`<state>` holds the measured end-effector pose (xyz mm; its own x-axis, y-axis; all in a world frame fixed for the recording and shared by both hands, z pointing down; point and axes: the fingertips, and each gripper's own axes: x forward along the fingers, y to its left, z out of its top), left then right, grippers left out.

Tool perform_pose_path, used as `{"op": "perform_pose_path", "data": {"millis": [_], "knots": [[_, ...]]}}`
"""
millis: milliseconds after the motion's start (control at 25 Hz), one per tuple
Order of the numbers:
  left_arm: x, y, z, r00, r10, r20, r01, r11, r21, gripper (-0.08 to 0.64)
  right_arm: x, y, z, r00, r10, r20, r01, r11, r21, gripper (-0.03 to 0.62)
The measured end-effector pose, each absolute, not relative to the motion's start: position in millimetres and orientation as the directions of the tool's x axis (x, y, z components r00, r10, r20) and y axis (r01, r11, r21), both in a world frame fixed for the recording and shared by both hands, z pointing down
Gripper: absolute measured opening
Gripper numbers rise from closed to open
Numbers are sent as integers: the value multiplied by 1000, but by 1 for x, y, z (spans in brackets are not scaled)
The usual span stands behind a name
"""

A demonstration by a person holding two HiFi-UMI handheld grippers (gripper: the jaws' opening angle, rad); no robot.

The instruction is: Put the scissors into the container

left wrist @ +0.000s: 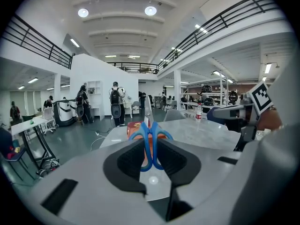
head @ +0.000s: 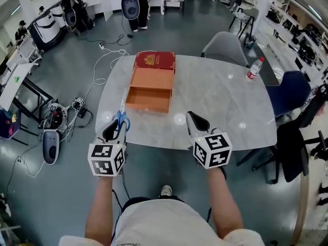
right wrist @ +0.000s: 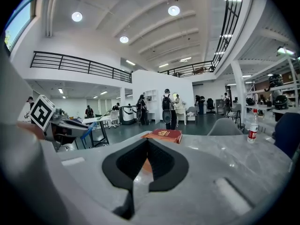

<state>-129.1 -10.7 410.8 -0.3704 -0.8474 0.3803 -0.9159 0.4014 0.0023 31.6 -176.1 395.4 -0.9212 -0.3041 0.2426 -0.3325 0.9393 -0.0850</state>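
Blue-handled scissors [head: 122,120] are at the table's front left corner, with their blades pointing away along the left of the box. My left gripper [head: 117,125] is shut on the blue handles; in the left gripper view the scissors [left wrist: 149,128] stand pinched between the black pads. The container is an open orange box [head: 146,106] with a red lid [head: 155,60] behind it, in the middle of the table just ahead of the scissors. My right gripper [head: 197,121] hovers over the front edge. It is shut with nothing in it, and its pads [right wrist: 161,161] meet at the tips.
The white marble table [head: 220,101] bears a water bottle [head: 254,68] at its far right corner. A grey chair [head: 225,47] and a blue chair [head: 289,88] stand behind and right of it. Cables and equipment lie on the floor to the left.
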Motion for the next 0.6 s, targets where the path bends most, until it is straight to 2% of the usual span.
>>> {"op": "perform_pose_path", "data": {"millis": [600], "knots": [[-158,-55,422,-361,-847,390,-922,386,-15,80,5,-219,396,-919,-312,239,-337,939,-71,5]]}}
